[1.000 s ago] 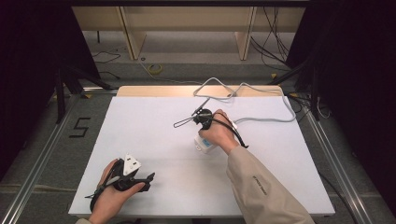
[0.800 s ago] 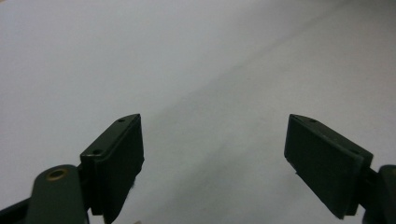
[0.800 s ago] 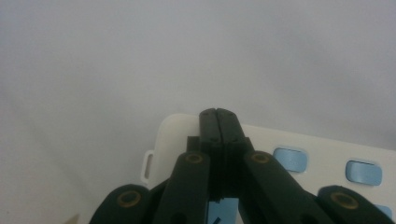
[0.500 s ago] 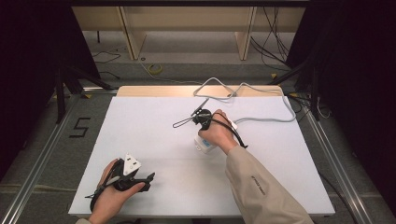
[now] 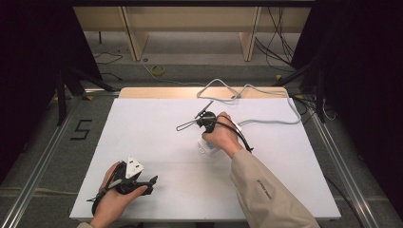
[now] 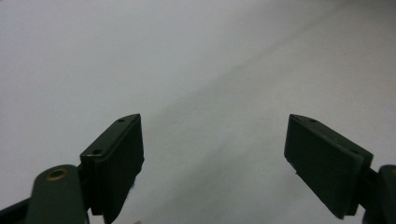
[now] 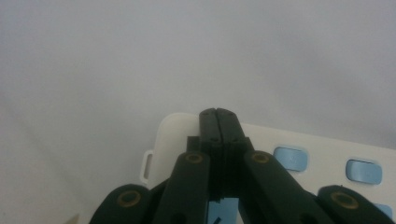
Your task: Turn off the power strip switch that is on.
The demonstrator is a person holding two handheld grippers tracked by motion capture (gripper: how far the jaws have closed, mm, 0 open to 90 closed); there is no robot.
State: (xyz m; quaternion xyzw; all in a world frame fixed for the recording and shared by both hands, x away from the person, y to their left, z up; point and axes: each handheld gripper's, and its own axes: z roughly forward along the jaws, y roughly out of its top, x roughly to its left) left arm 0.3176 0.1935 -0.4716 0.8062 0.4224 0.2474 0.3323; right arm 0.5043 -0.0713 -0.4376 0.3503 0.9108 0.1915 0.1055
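On the white bench [image 5: 157,128] we see our right tongs [image 7: 218,113] closed tight, jaws pressed together with nothing between them, tips over the corner of a white remote [image 7: 322,163] with pale blue buttons [image 7: 289,157]. The remote lies mid-bench under our right hand [image 5: 223,135]. Our left tongs [image 6: 212,149] rest at the near left edge, jaws spread wide and empty. On the floor to the left we read a "5" [image 5: 81,129]. Any print on the buttons is too blurred to read.
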